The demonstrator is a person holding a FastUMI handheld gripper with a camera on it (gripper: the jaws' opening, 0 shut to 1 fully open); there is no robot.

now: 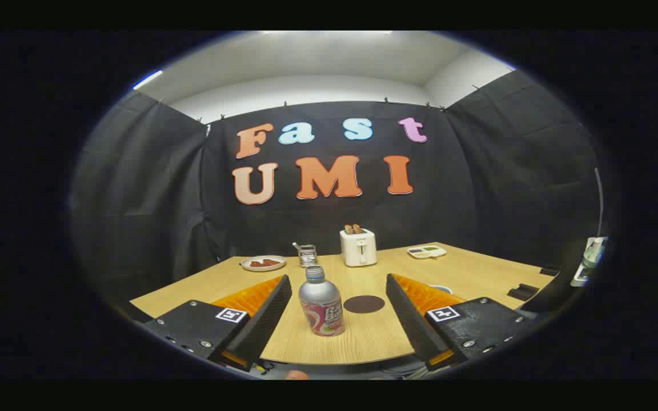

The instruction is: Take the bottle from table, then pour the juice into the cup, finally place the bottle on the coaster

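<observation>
1. Gripper view: our gripper (337, 297) is spread wide, holding nothing; the bottle (321, 302) stands upright on the table (363, 342) between the fingers, nearer the left one.
2. The coaster (364, 303) lies just right of the bottle, beyond the near table edge.
3. A cup rim (441, 288) peeks past the right finger.

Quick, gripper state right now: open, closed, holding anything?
Gripper: open, holding nothing. The bottle stands upright on the table between the fingers, touched by neither; the coaster lies just beside it.
</observation>
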